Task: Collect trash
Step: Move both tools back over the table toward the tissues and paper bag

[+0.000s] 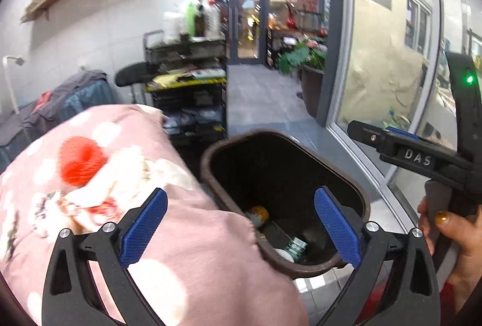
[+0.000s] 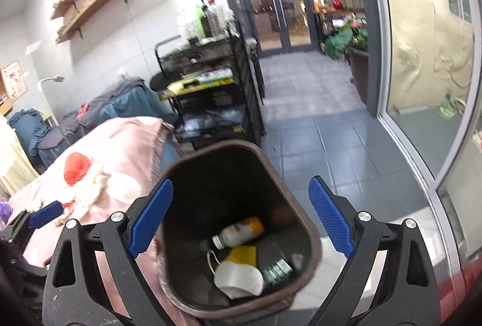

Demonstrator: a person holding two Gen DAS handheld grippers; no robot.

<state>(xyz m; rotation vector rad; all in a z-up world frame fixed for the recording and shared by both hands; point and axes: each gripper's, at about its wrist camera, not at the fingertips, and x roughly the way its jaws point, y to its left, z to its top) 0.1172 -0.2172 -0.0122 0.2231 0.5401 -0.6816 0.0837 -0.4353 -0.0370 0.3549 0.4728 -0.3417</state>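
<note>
A dark brown trash bin (image 2: pixel 313 238) stands on the floor below both grippers; it also shows in the left wrist view (image 1: pixel 211 157). Inside lie a plastic bottle (image 2: pixel 238 232), a white face mask (image 2: pixel 238 280), a yellow piece (image 2: pixel 242 255) and a small green packet (image 2: pixel 277 268). My right gripper (image 2: pixel 241 217) is open and empty above the bin's mouth. My left gripper (image 1: pixel 241 229) is open and empty over the bin's near rim and the pink cloth. The right gripper's body (image 1: pixel 415 157) shows at the right of the left wrist view.
A pink patterned cloth (image 1: pixel 90 181) covers a surface left of the bin, also in the right wrist view (image 2: pixel 120 157). A black wire cart (image 2: pixel 211 91) stands behind. A glass wall (image 2: pixel 421 85) runs along the right. Grey tiled floor (image 2: pixel 331 139) leads to glass doors (image 2: pixel 280 16).
</note>
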